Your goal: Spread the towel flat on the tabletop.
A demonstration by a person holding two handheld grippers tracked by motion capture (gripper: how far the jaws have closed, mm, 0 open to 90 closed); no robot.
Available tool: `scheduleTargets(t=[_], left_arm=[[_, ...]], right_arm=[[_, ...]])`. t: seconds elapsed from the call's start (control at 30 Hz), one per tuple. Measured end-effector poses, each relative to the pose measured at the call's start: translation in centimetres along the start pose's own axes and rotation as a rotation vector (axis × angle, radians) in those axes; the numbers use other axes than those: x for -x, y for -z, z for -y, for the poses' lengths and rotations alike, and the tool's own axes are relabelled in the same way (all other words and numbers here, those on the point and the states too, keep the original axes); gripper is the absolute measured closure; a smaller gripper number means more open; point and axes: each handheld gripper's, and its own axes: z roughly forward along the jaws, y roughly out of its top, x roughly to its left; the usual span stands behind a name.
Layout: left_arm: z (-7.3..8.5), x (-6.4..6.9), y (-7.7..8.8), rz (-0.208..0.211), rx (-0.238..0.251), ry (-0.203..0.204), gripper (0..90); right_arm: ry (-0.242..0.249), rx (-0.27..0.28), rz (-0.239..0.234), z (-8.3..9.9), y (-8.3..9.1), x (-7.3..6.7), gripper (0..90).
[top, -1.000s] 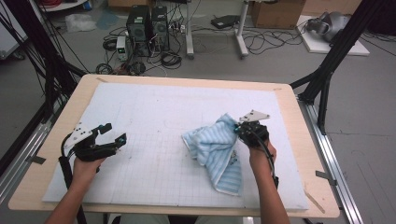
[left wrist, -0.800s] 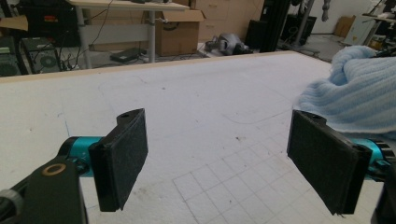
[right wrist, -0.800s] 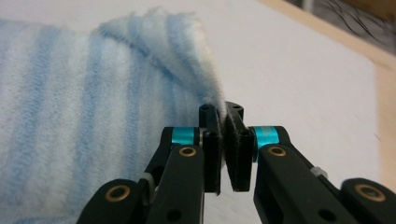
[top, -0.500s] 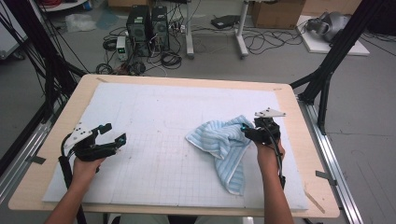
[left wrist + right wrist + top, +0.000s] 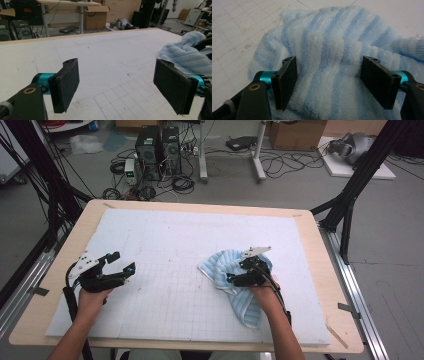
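right gripper sits over the crumpled light-blue striped terry towel, which lies right of centre on the white gridded foam mat covering the wooden desk; its jaws are spread wide, a raised fold of cloth between them but not pinched. left gripper hovers above bare mat well apart from the towel, jaws spread, holding nothing. likely step: grab the fold. advice: push jaws down into the ridge before closing so one thick fold gets caught, not loose pile

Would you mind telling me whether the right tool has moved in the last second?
Yes: the right tool has swung left across the towel, away from the table's right edge.
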Motion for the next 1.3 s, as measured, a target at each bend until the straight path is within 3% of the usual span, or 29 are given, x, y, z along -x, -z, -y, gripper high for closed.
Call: scheduleTargets(t=[0.07,0.1,0.17,0.23,0.3,0.33,0.37,0.4,0.5,0.6,0.63,0.73,0.77,0.9,1.0,1.07,1.13,1.17,1.3], left_arm=[[0.0,-0.1,0.0,-0.002,-0.001,-0.003,21.3],[0.0,-0.1,0.0,-0.002,-0.001,-0.002,21.3],[-0.1,-0.3,0.1,-0.007,0.005,0.001,21.4],[-0.1,-0.4,0.2,-0.013,0.009,0.003,21.5],[-0.2,-0.7,0.3,-0.021,0.010,0.004,21.6],[-0.2,-0.8,0.3,-0.026,0.013,0.007,21.5],[-0.2,-0.9,0.4,-0.029,0.015,0.011,21.5],[-0.2,-1.0,0.5,-0.030,0.014,0.010,21.5],[-0.2,-1.1,0.6,-0.038,0.020,0.009,21.6],[-0.2,-1.3,0.8,-0.043,0.020,0.012,21.6],[-0.2,-1.3,0.8,-0.045,0.019,0.015,21.6],[-0.2,-1.3,0.9,-0.047,0.020,0.013,21.6],[-0.2,-1.3,0.9,-0.046,0.018,0.012,21.6],[-0.1,-1.2,0.7,-0.038,0.012,0.010,21.6],[0.0,-1.1,0.5,-0.026,0.000,0.007,21.9],[0.1,-0.9,0.3,-0.020,-0.008,0.006,22.6],[0.1,-0.7,0.1,-0.008,-0.014,0.000,23.1],[0.1,-0.6,0.0,-0.002,-0.016,-0.004,24.3],[0.1,0.0,-0.7,0.031,-0.031,-0.012,25.6]], right_arm=[[-0.005,0.019,-0.033,-0.1,-0.7,0.0,56.0],[-0.005,0.019,-0.033,-0.1,-0.7,0.0,56.0],[-0.030,0.047,-0.076,-0.4,-0.7,0.0,71.0],[-0.008,0.059,-0.141,-1.2,-1.2,-0.8,73.4],[-0.002,0.065,-0.156,-1.5,-1.5,-1.3,73.4],[0.000,0.084,-0.181,-2.0,-1.8,-1.6,73.4],[-0.020,0.128,-0.237,-2.9,-2.3,-2.3,73.4],[-0.020,0.128,-0.237,-2.9,-2.3,-2.3,73.4],[-0.034,0.207,-0.319,-5.3,-3.8,-3.4,73.2],[-0.045,0.243,-0.333,-6.4,-4.4,-3.8,73.0],[-0.056,0.262,-0.290,-7.2,-5.1,-3.9,72.2],[-0.075,0.232,-0.156,-7.7,-6.1,-3.6,69.5],[-0.075,0.232,-0.156,-7.7,-6.1,-3.6,69.5],[-0.103,0.232,0.002,-7.7,-5.8,-3.0,58.3],[-0.132,0.244,0.006,-7.4,-4.7,-2.5,46.8],[-0.142,0.300,0.009,-6.8,-3.0,-2.2,41.8],[-0.136,0.317,0.008,-6.5,-2.2,-2.1,41.7],[-0.105,0.322,0.035,-5.7,-1.0,-2.0,41.0],[-0.098,0.317,0.043,-3.9,0.5,-1.9,39.7]])
